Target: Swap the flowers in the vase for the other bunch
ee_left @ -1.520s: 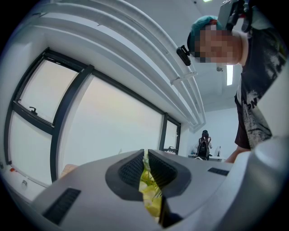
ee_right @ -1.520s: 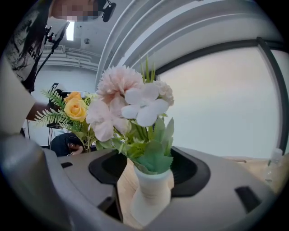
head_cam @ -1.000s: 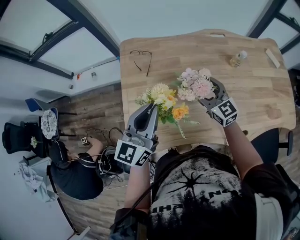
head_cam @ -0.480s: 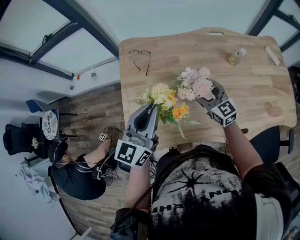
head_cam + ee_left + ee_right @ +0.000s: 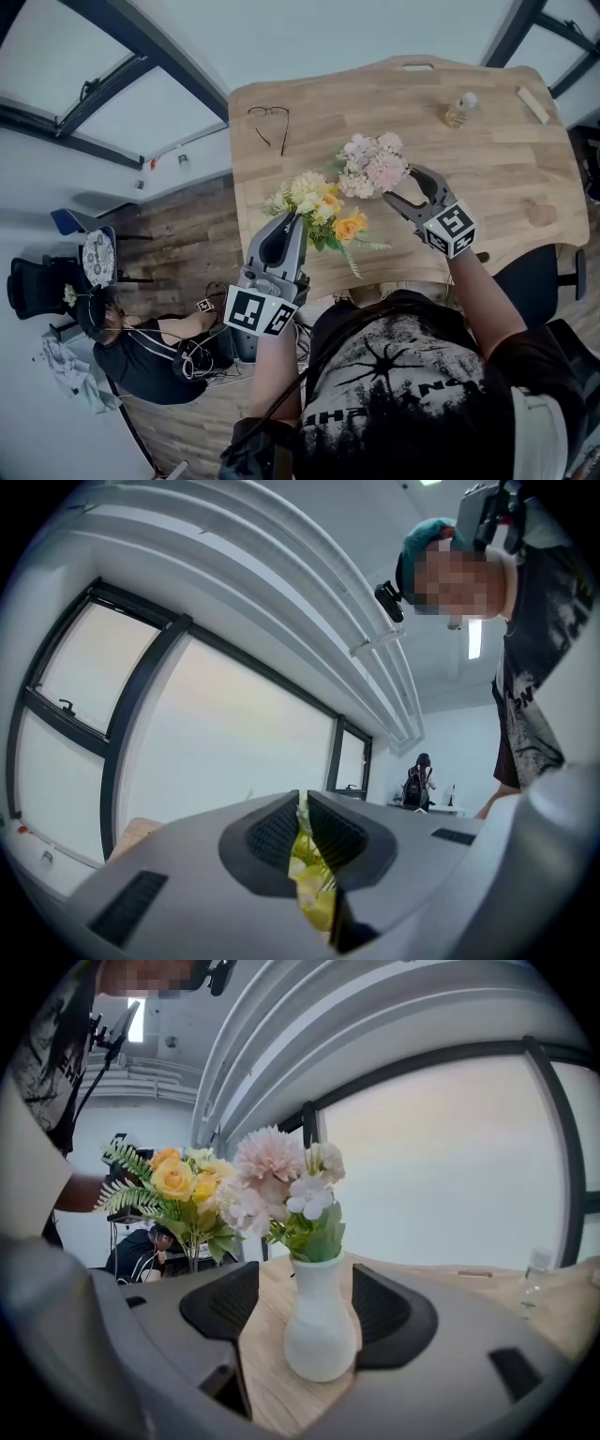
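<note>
Right gripper has drawn back slightly over the table, its jaws apart either side of the vase, which stands upright with the pink bunch blooms-up. Left gripper clamps the stems of the yellow bunch, which is also upright, beside the pink.

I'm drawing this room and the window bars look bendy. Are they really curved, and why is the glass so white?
Left gripper view: the wide-angle lens bows the window frame, which is likely straight in truth; daylight washes out the glass. Right gripper view: the window bar bends the same way, and the vase is sharp. Head view: soft, even light on the table.
</note>
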The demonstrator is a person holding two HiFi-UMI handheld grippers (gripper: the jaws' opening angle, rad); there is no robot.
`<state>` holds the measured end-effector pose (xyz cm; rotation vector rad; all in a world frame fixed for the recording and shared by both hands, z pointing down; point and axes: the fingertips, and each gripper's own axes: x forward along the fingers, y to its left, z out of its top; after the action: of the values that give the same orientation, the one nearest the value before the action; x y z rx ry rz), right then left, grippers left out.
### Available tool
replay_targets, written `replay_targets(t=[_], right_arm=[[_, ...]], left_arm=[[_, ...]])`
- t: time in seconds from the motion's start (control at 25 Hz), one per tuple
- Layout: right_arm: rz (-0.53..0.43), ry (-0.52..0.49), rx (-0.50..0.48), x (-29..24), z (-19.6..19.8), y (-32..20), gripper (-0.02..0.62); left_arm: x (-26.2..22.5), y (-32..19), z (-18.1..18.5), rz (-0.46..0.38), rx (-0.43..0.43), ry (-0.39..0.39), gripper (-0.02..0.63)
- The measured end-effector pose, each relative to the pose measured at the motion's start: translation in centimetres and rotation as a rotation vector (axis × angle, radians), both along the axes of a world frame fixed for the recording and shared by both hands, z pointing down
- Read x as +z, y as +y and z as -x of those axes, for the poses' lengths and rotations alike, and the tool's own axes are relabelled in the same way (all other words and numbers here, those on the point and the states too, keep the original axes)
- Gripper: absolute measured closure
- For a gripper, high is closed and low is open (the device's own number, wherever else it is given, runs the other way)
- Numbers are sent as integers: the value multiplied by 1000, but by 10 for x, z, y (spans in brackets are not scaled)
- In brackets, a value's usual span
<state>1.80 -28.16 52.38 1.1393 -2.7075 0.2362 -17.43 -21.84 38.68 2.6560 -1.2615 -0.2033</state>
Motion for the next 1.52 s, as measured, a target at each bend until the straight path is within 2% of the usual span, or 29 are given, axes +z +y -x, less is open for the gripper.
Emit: replay_targets(t=[0.2,0.28,0.4,0.56,0.88,1.2,1.52], right_arm=[[-12,-16,-17,-16,-10,14,293],[-25,-17,-13,-24,-16,19,383],[-24,-20,-24,-33,-24,28,474],[-25,-43,-46,-45,-35,48,554],[-73,-51,-69,-70,-45,82,574],[-143,-47,-19,-103,-38,125,575],[-183,-24,74,-116,-11,202,577]], left_arm=[[-5,10,-3,-8,-21,-10,568],[-8,15,-5,-14,-29,-13,568],[-13,23,-10,-25,-45,-18,568],[-14,41,-18,-39,-74,-26,568],[-19,78,-26,-61,-97,-42,568],[-24,119,-19,-73,-65,-40,569],[-25,175,9,-82,15,-37,568]])
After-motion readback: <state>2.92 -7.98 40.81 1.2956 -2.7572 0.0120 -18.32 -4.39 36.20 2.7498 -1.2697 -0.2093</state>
